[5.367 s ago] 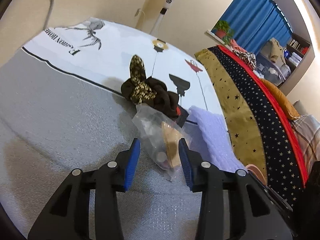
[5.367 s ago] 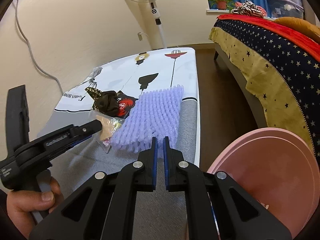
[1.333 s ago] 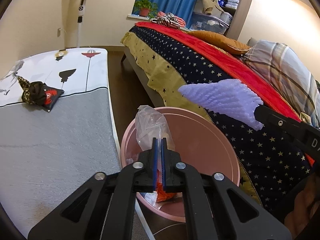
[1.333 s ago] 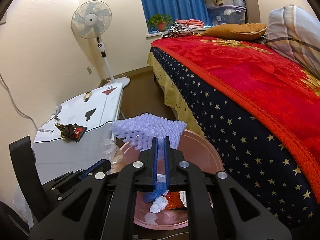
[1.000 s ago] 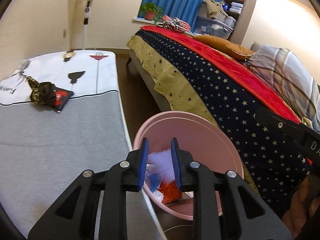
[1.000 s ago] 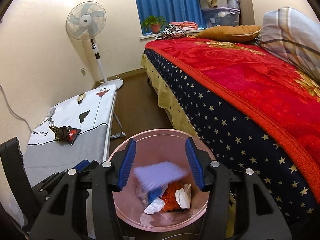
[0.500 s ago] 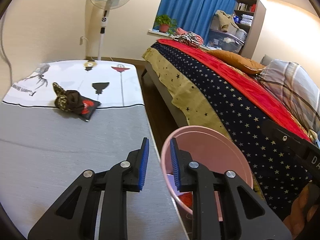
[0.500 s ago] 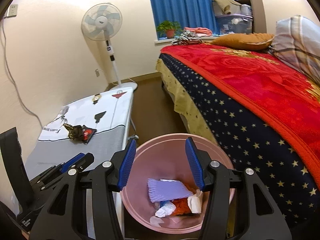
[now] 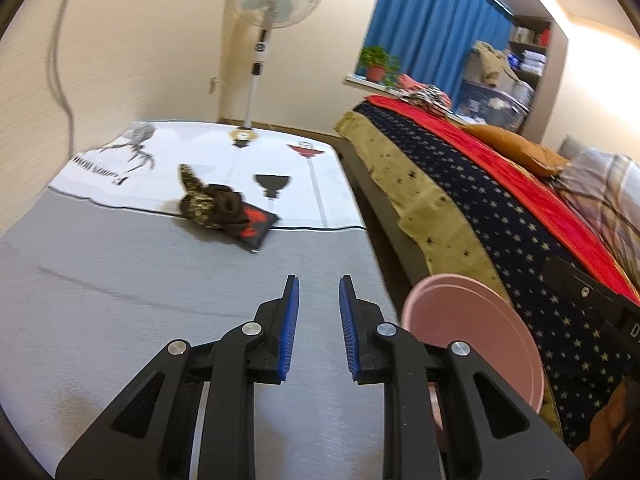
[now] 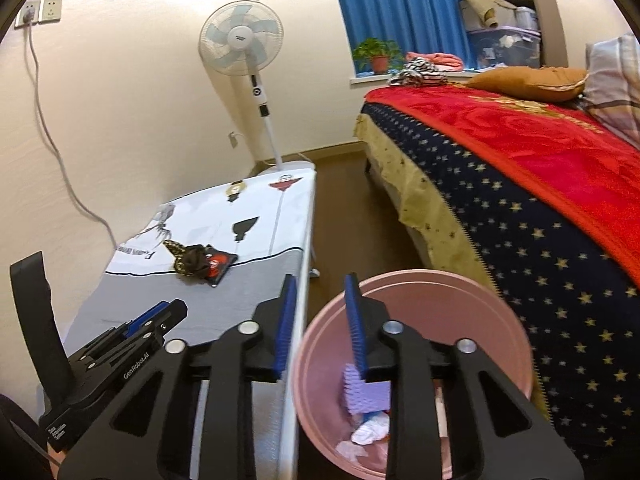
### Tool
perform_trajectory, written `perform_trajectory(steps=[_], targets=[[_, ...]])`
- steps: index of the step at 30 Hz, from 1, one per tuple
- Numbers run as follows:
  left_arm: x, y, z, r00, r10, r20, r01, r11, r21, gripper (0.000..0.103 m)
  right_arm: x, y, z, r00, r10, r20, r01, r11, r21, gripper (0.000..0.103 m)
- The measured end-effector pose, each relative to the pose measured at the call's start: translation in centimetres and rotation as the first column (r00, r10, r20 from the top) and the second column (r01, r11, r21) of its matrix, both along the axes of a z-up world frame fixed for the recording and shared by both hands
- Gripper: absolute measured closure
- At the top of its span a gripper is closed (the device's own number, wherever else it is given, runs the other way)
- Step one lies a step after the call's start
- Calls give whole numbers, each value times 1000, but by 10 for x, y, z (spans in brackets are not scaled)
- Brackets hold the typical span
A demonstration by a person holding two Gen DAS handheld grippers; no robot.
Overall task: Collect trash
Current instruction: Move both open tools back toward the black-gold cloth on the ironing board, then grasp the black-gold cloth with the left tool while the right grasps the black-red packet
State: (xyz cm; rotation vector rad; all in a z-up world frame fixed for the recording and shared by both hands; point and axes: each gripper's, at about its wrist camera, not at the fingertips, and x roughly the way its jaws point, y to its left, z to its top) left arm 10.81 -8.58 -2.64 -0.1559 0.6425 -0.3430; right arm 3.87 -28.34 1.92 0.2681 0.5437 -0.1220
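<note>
Standing fan (image 10: 241,45) against cream wall, behind far end of ironing board (image 9: 120,280). Board cover: grey near, white printed far. Blue curtain (image 10: 404,4) over window; potted plant (image 10: 378,56) on sill. Bed (image 10: 540,184) to right: red blanket over navy star-print cover, orange pillow (image 10: 528,78) near head. Wall socket (image 10: 40,12) upper left, grey cable hanging from it.

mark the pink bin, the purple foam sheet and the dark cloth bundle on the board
pink bin (image 10: 472,292): right wrist view, far inner wall below the rim.
purple foam sheet (image 10: 366,394): right wrist view, middle of the visible ridged face inside the bin.
dark cloth bundle (image 9: 224,210): left wrist view, brown folds at its centre.
</note>
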Motion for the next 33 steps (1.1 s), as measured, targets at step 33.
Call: perform_trajectory(steps=[33], targets=[[108, 48, -28, 982, 168, -92, -175, 981, -82, 77, 119, 34, -54, 975, 218, -42, -208, 963, 170, 92]])
